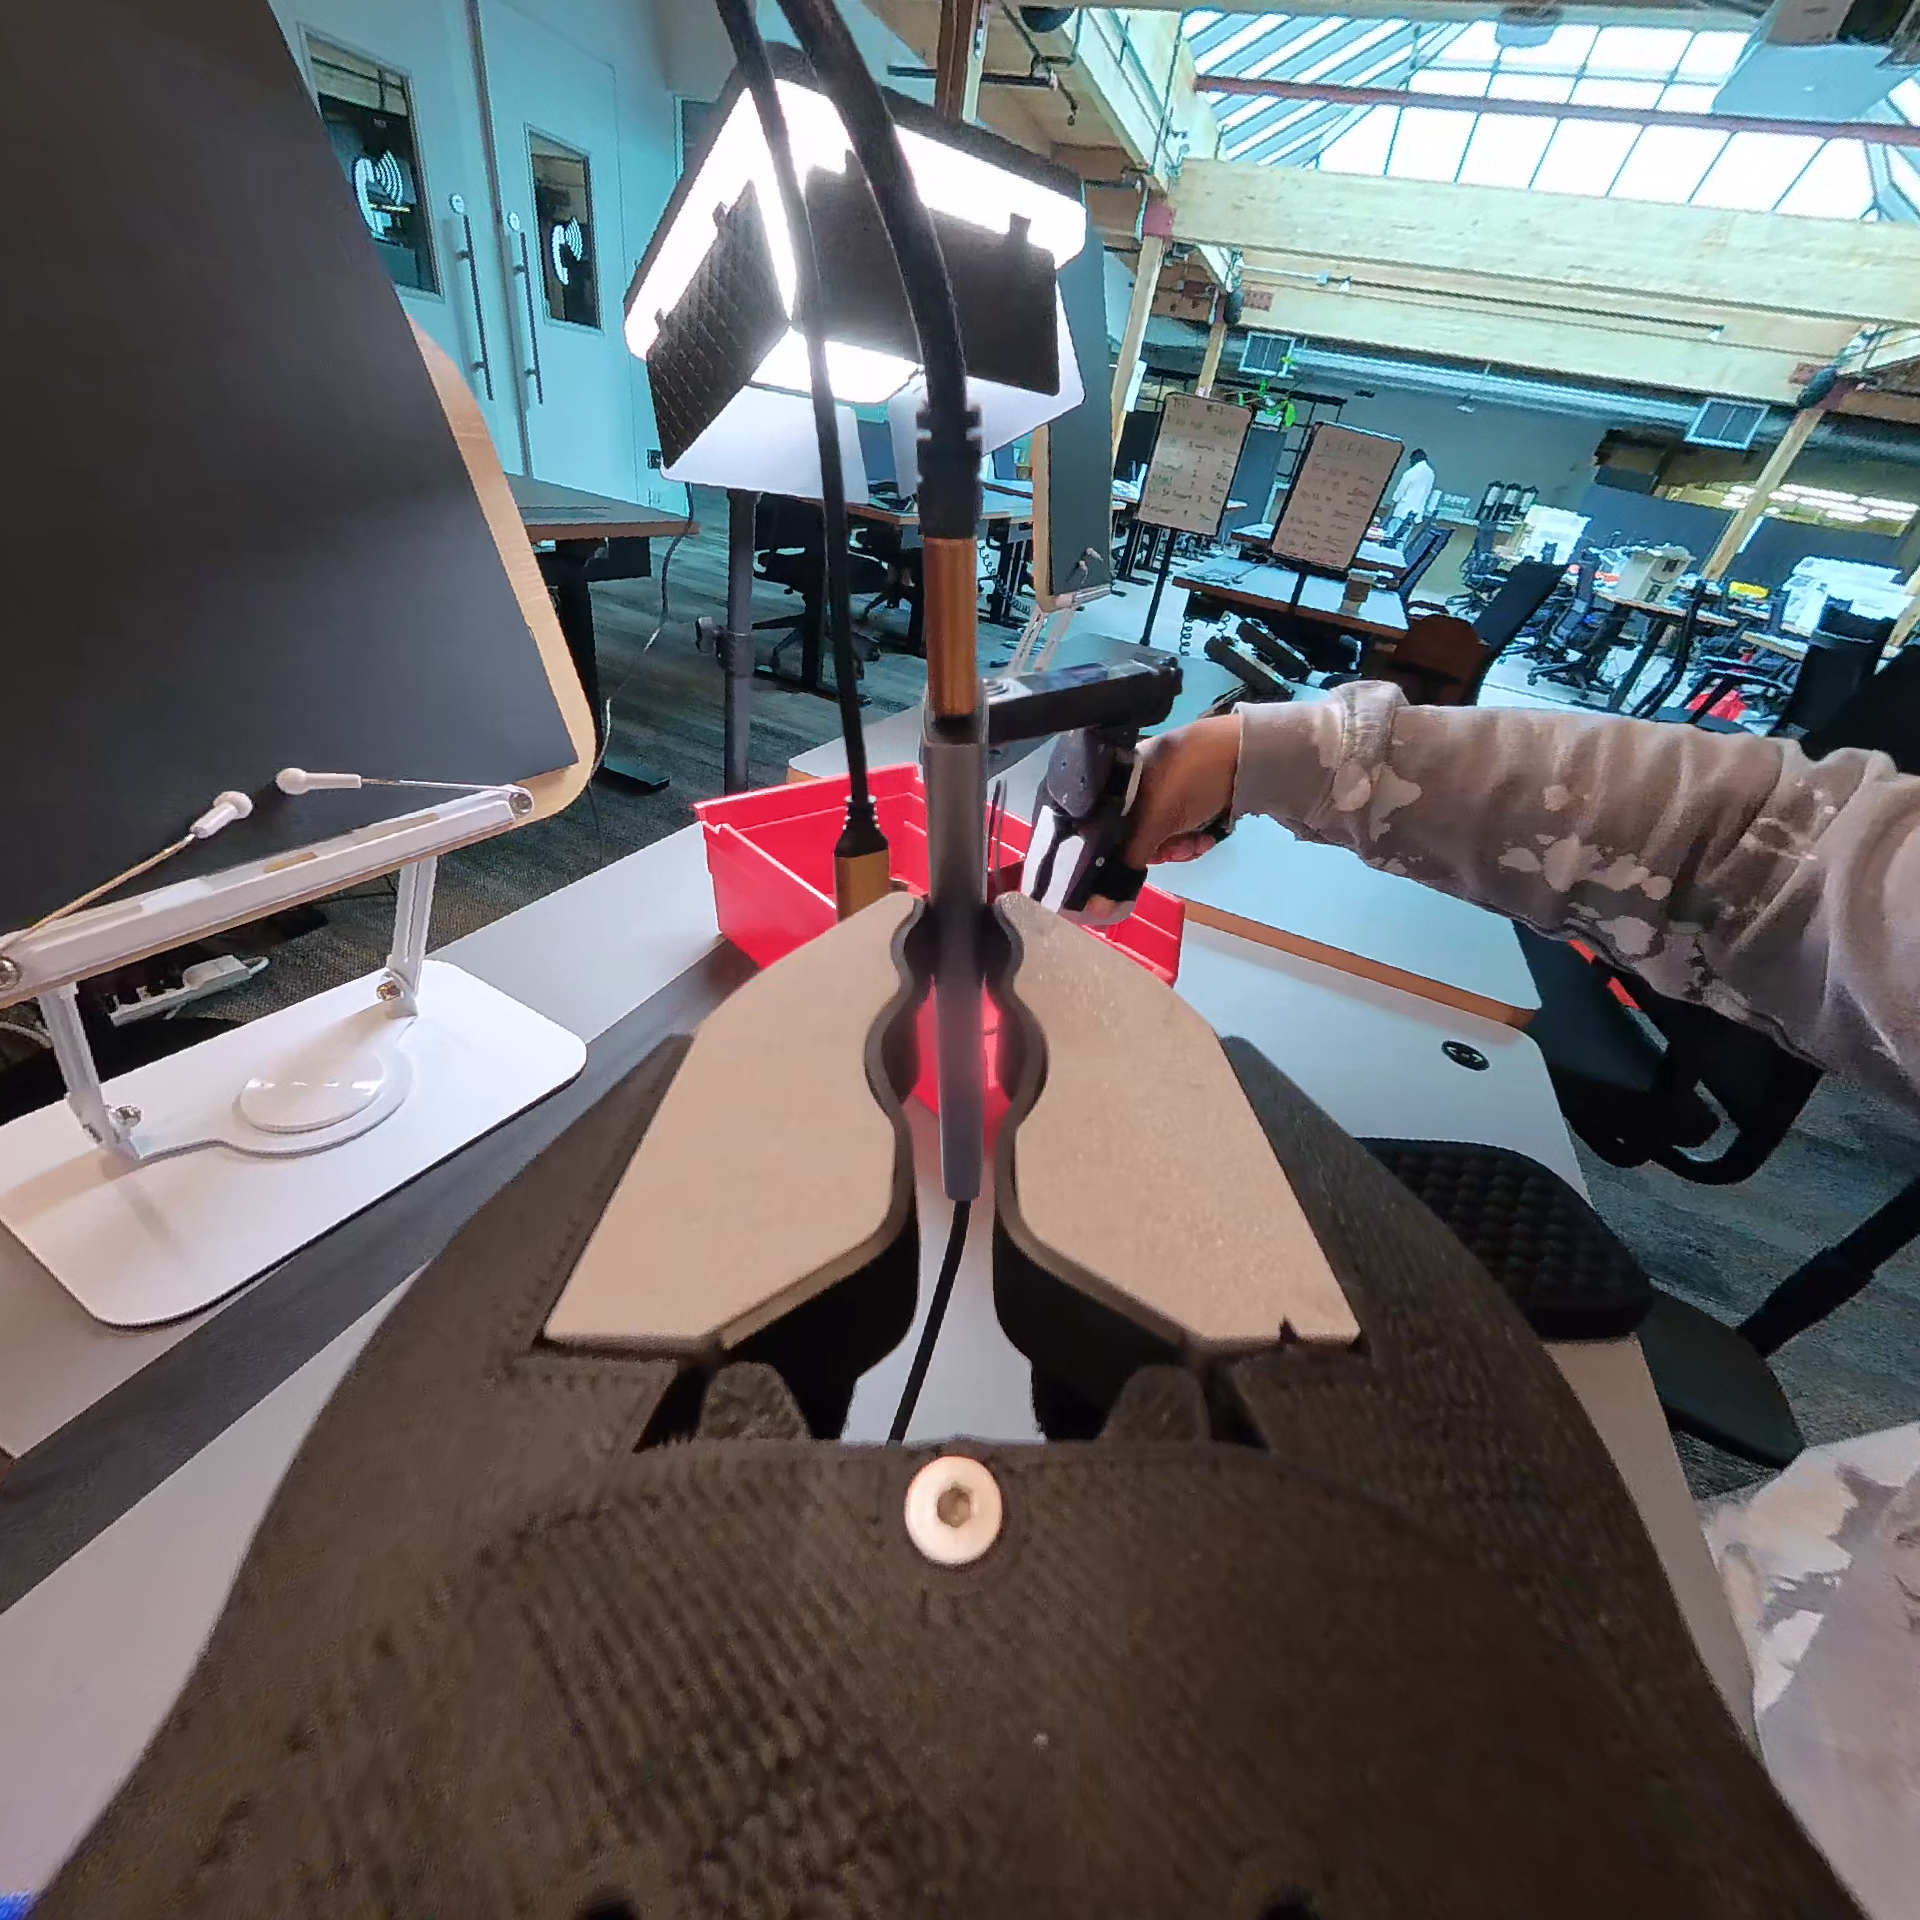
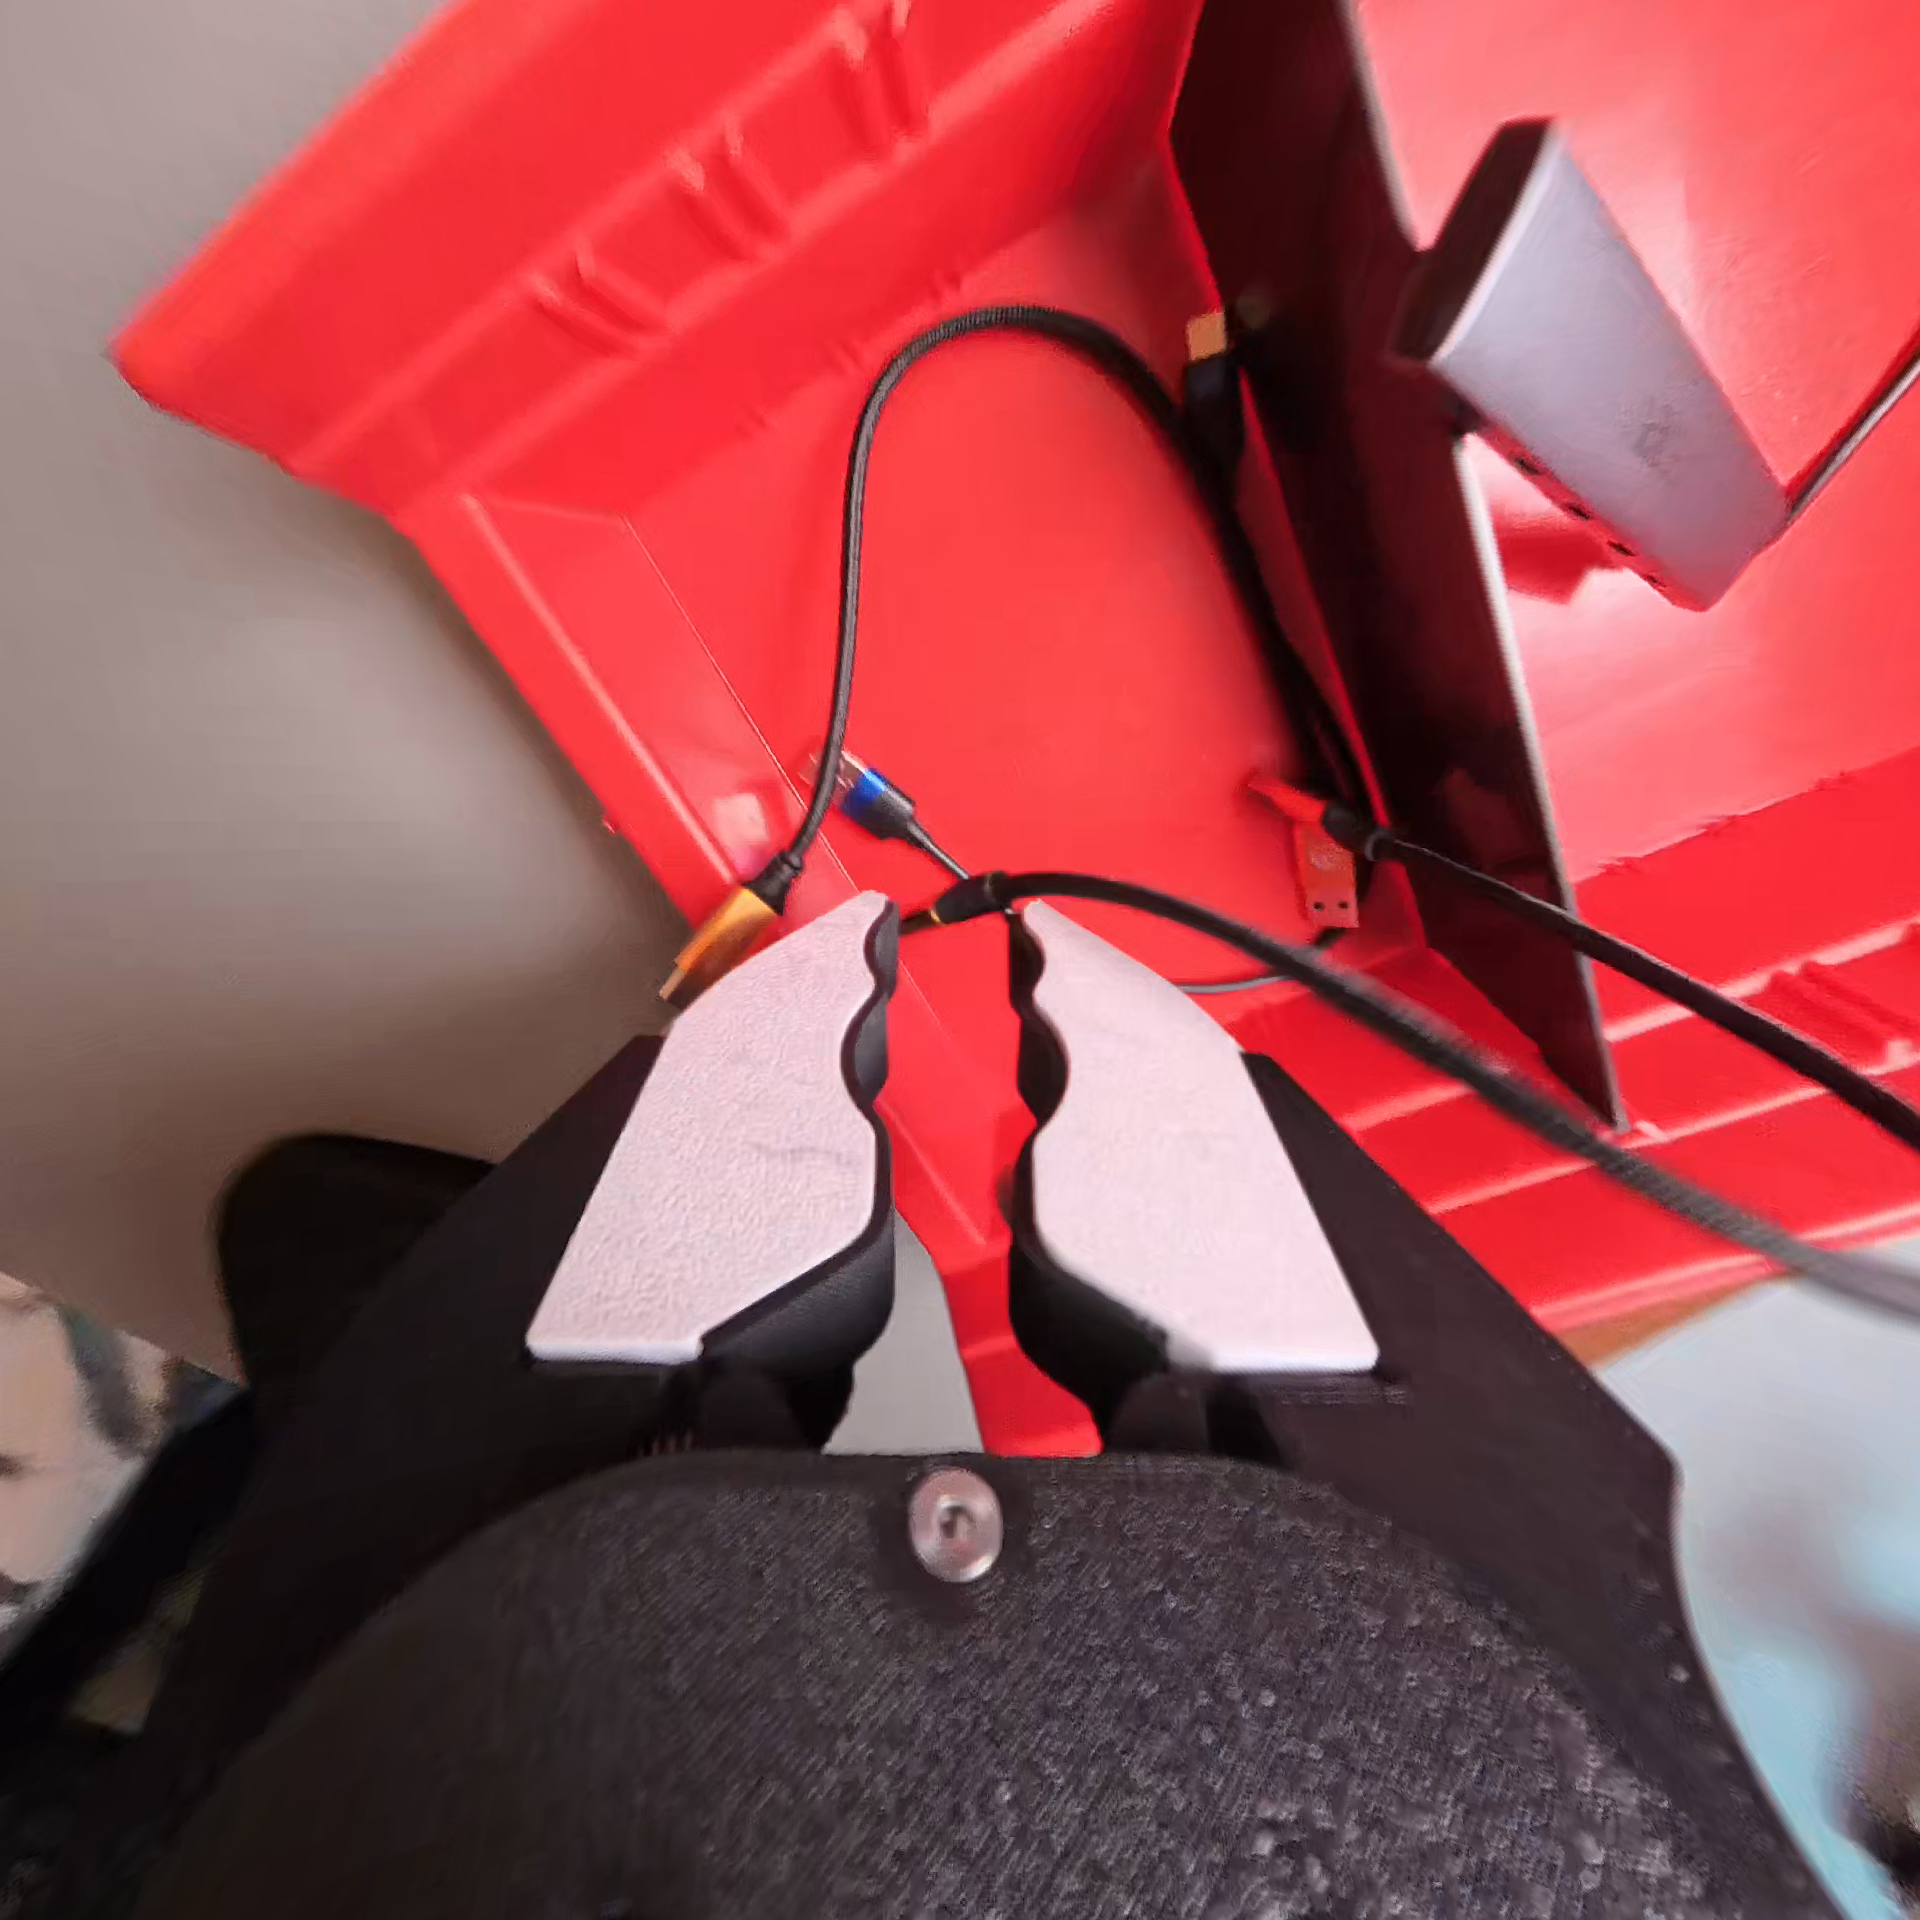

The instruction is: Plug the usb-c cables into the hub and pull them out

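My left gripper is clamped on the slim grey metal hub, held edge-up between my textured grey pads, with its thin black lead trailing back toward me. A thick black braided usb-c cable with a copper-coloured plug sleeve sits in the hub's top end. A second black cable with a gold plug hangs just beside it, over the red plastic bin on the far part of the white desk. A white metal stand occupies the desk's left edge.

My right gripper hovers over the bin's near rim with its jaws apart, gripping nothing. Just past its tips lies a black cable end. A gold-plugged cable, a blue-tipped one and a red one lie on the bin floor.
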The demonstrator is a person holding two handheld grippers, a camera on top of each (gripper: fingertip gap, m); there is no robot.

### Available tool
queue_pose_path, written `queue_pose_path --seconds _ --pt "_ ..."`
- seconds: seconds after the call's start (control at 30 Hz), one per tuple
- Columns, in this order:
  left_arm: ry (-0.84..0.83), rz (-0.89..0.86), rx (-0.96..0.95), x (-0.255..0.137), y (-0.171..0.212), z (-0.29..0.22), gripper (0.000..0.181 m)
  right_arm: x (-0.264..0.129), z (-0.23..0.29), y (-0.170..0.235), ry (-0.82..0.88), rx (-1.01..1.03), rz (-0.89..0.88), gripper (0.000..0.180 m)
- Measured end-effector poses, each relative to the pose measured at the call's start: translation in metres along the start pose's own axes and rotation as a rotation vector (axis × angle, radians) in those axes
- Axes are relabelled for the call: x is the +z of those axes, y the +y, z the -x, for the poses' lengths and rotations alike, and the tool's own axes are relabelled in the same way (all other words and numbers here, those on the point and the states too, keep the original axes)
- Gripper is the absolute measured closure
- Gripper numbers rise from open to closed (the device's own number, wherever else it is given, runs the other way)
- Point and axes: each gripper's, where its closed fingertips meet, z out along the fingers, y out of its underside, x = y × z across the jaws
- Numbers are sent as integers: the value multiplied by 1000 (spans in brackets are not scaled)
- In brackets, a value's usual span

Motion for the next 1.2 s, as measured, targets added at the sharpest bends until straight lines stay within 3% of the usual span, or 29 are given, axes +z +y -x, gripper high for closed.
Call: queue_pose_path --seconds 0.13,0.23,0.33,0.5,0.67,0.9,1.0,1.2 --pt "8 21 -8 6 6 1 171 -12 -1 16 135 -254 149 155" --pt "13 39 -4 12 11 -1 171 -35 -2 19 208 -388 154 156" --pt "20 51 3 16 13 -5 171 -58 -3 10 260 -407 52 156" --pt "43 70 15 23 17 -13 171 -100 35 -33 260 -460 -380 155" --pt "123 99 27 35 27 -28 171 -153 158 -77 -77 -519 -951 156" --pt "324 133 66 51 42 -70 171 -199 252 -99 -299 -624 -1278 156" --pt "333 236 97 57 60 -76 171 -204 262 -101 -312 -641 -1250 155" --pt "354 474 190 60 99 -90 171 -166 263 -94 -270 -709 -1046 159"
